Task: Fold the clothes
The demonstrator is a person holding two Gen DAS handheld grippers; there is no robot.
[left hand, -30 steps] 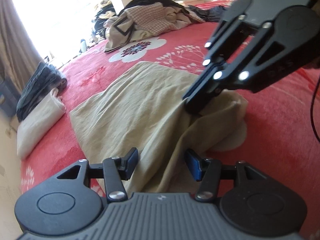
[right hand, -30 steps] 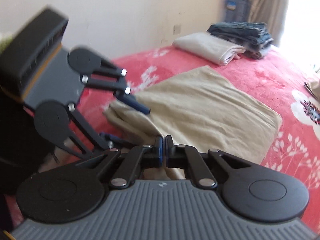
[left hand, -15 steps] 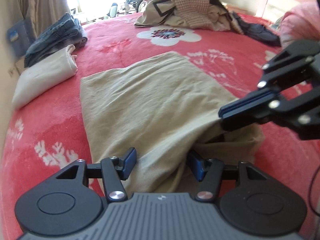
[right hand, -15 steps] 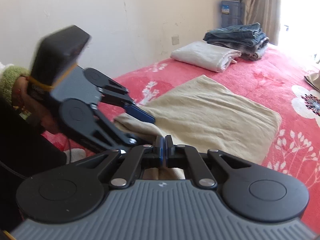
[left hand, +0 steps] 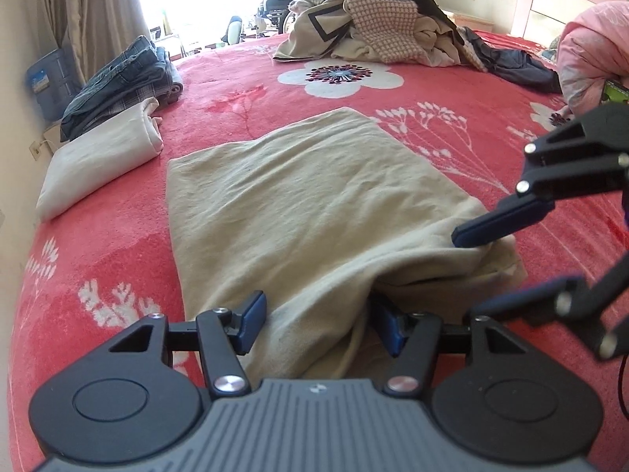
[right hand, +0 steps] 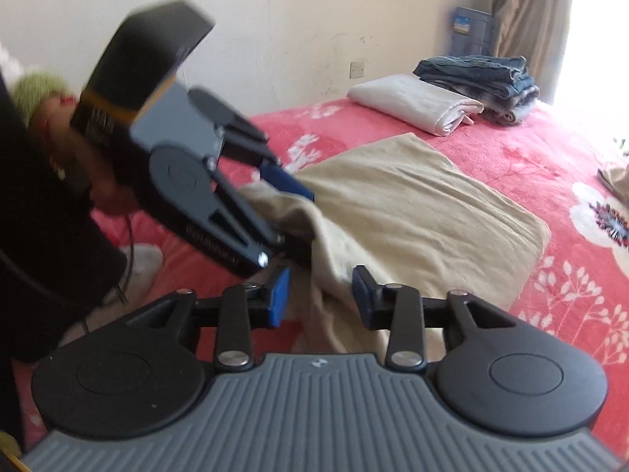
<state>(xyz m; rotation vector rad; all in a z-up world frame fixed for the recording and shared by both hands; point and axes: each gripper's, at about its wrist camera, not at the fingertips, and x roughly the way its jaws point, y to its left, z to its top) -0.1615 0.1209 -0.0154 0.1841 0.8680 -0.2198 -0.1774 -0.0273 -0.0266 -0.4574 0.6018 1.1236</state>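
Note:
A beige garment (left hand: 306,204) lies folded flat on the red floral bedspread (left hand: 118,275); it also shows in the right wrist view (right hand: 412,212). My left gripper (left hand: 316,324) is open, its jaws straddling the garment's raised near edge. My right gripper (right hand: 320,295) is open too, with a fold of the same edge between its jaws. In the left wrist view the right gripper (left hand: 483,267) sits at the garment's right corner. In the right wrist view the left gripper (right hand: 295,220) hovers over the near-left corner.
A folded white cloth (left hand: 98,157) and folded jeans (left hand: 122,78) lie at the bed's far left edge by the wall. A pile of unfolded clothes (left hand: 385,27) sits at the far end. A pink quilt (left hand: 589,47) is at the far right.
My right gripper has opened and let go of the garment's edge. The garment has dropped flatter onto the bed. My left gripper has lowered and stays open.

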